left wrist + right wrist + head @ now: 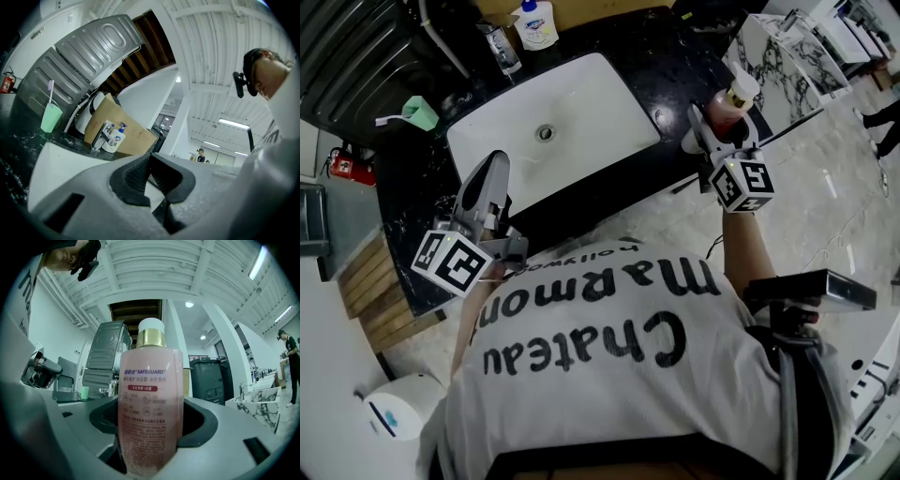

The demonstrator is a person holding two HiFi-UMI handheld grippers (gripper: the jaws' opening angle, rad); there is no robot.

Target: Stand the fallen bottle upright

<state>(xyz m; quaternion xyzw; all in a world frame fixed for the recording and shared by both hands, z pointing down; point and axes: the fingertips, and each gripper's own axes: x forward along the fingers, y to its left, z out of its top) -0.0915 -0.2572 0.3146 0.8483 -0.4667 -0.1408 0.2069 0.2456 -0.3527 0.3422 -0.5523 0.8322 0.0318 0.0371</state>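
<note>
A white T-shirt [609, 375] printed with large black lettering is worn, with a black strap [793, 394] running down the right side. The left gripper [494, 161] and right gripper [710, 122] are shelled in pale grey plastic — black ribbed pads [131, 176] are fitted inside, and a cube [450, 262] of black-and-white square markers is mounted on each.

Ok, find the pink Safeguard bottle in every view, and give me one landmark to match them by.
Head view: pink bottle at upper right, in the right gripper, over the counter's right end.
Left gripper view: not in it.
Right gripper view: dead centre, clamped between the jaws.
Shared landmark: the green cup, seen in all three views.
</note>
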